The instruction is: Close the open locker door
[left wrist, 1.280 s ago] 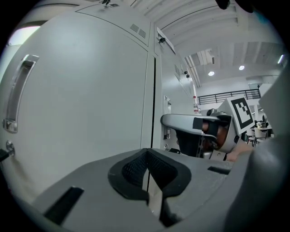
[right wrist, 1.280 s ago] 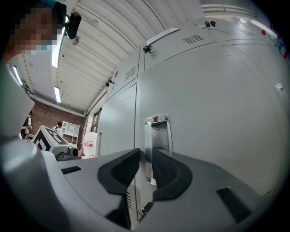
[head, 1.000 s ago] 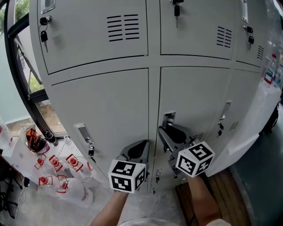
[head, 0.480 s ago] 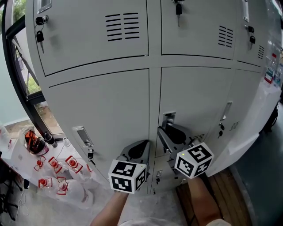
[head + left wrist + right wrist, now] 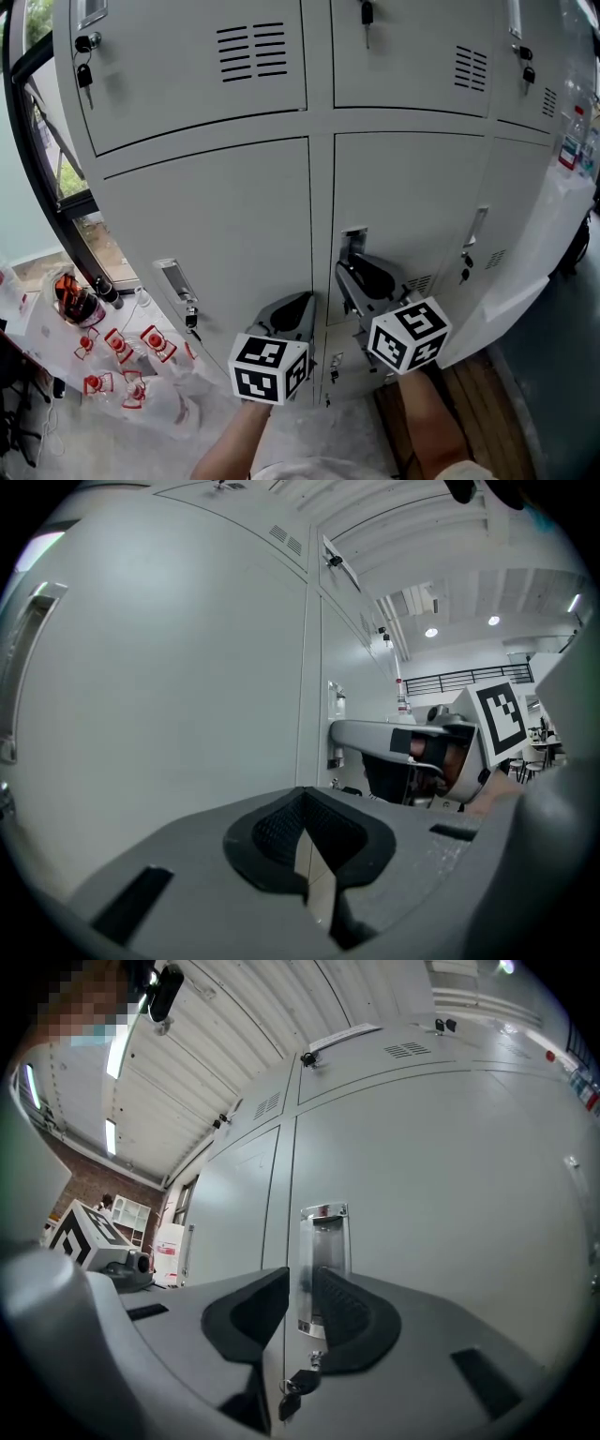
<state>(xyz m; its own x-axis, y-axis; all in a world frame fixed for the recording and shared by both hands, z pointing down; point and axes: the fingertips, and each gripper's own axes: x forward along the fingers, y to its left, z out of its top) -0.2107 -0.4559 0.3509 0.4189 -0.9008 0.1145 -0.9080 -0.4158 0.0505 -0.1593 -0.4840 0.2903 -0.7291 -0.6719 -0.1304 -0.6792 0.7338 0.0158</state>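
The grey locker bank fills the head view, and its lower middle door [image 5: 412, 197] looks flush with its neighbours. That door has a chrome pull handle [image 5: 354, 242] near its left edge. My right gripper [image 5: 345, 274] points at the door just below the handle. In the right gripper view its pads [image 5: 342, 1312] stand a little apart, with the handle [image 5: 323, 1241] and a hanging key [image 5: 292, 1389] showing through the gap. My left gripper [image 5: 307, 302] is shut on nothing against the lower left door [image 5: 216, 216]; its tips [image 5: 302, 803] meet.
The lower left door has its own handle [image 5: 176, 279] with a key [image 5: 190, 319] below. Keys hang in the upper locks [image 5: 86, 75]. A dark window frame [image 5: 42, 178] stands at the left, with red-and-clear packets [image 5: 122, 361] on the floor. Wooden boards [image 5: 469, 412] lie at the lower right.
The head view has tilted slightly, so the lockers sit a little higher in the picture. Both grippers stay at the same spots on the doors.
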